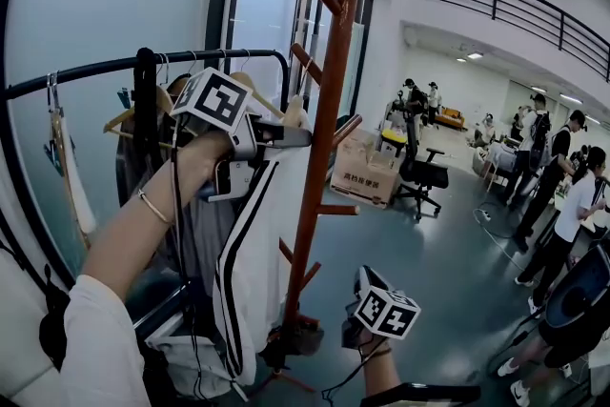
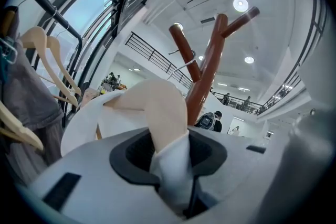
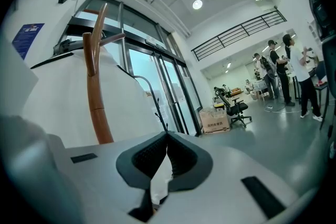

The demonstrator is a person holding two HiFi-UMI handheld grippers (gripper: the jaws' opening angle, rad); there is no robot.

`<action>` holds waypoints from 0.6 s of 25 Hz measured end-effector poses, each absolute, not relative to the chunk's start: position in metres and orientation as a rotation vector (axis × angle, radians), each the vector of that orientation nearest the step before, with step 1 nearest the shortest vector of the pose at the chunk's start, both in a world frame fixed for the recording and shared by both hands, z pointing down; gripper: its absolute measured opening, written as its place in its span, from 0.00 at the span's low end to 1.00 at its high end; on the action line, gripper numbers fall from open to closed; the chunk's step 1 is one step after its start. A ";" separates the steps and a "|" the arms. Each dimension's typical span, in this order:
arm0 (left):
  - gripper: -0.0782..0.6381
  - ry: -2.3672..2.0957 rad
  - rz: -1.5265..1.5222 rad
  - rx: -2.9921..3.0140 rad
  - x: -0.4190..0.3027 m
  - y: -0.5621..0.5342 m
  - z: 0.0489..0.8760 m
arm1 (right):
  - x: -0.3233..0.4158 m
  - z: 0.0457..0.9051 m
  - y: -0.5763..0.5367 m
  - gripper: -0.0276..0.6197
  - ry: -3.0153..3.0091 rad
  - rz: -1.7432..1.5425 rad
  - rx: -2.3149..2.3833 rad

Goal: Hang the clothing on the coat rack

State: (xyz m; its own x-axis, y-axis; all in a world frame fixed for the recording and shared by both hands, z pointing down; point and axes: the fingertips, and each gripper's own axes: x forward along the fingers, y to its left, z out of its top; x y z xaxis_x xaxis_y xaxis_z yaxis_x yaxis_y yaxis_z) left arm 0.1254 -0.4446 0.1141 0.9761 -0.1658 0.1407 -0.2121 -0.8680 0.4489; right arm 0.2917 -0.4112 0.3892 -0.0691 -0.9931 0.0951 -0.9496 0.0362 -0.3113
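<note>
A white garment with black stripes (image 1: 255,243) hangs from a wooden hanger (image 2: 157,107). My left gripper (image 1: 286,136) is raised beside the brown coat rack (image 1: 319,157) and is shut on the hanger's cloth-covered shoulder (image 2: 170,165). In the left gripper view the hanger's metal hook (image 2: 185,64) stands close to the rack's upper pegs (image 2: 210,55); whether it rests on one I cannot tell. My right gripper (image 1: 367,321) hangs low near the rack's foot, its jaws shut (image 3: 167,135) with nothing seen in them. The white garment (image 3: 63,97) and the rack's pole (image 3: 97,97) fill that view's left.
A black clothes rail (image 1: 114,64) with several hangers and grey clothes (image 2: 26,97) stands at the left, against glass doors. A cardboard box (image 1: 365,174) and an office chair (image 1: 421,174) sit behind the rack. Several people (image 1: 558,195) stand at the right.
</note>
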 end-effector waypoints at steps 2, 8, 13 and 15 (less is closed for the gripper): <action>0.31 -0.256 0.142 2.663 0.125 -0.444 0.116 | 0.291 0.391 -0.412 0.08 2.150 -0.444 -2.035; 0.31 -0.208 0.187 2.712 0.129 -0.434 0.124 | 0.287 0.396 -0.409 0.08 2.147 -0.456 -2.033; 0.33 -0.181 0.268 2.783 0.139 -0.423 0.136 | 0.280 0.400 -0.410 0.08 2.149 -0.466 -2.028; 0.34 -0.187 0.260 2.791 0.139 -0.422 0.136 | 0.275 0.401 -0.411 0.08 2.151 -0.467 -2.024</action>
